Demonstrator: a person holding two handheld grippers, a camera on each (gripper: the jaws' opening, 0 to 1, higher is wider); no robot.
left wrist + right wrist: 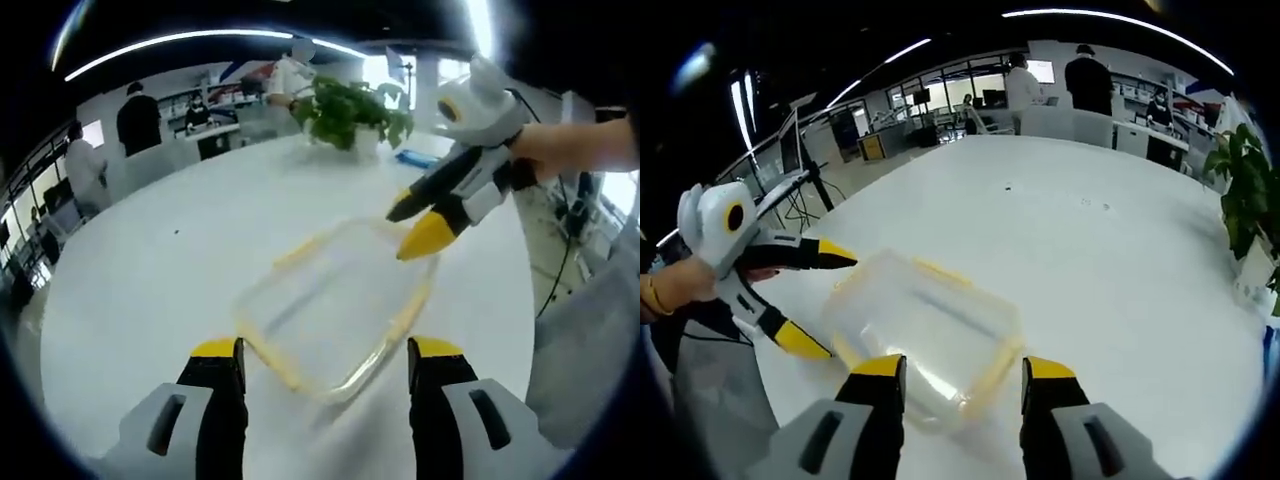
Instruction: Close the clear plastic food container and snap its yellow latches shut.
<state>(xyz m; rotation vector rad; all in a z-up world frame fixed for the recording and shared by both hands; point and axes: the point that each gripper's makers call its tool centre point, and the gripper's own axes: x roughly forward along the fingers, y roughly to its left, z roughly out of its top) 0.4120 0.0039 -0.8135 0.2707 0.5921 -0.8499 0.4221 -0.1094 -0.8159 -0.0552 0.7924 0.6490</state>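
Observation:
A clear plastic container with yellow trim lies on the round white table. It is motion-blurred, and I cannot tell how its latches stand. My left gripper is open, its yellow-tipped jaws just short of the container's near end. The right gripper comes in from the right, open, with its tips at the container's far right corner. In the right gripper view the container lies just ahead of my open right gripper. There the left gripper stands open at the container's left side.
A potted green plant stands at the table's far side, also seen as the plant at the right. A small blue item lies beside it. Several people and desks fill the room behind. A stand rises beyond the table edge.

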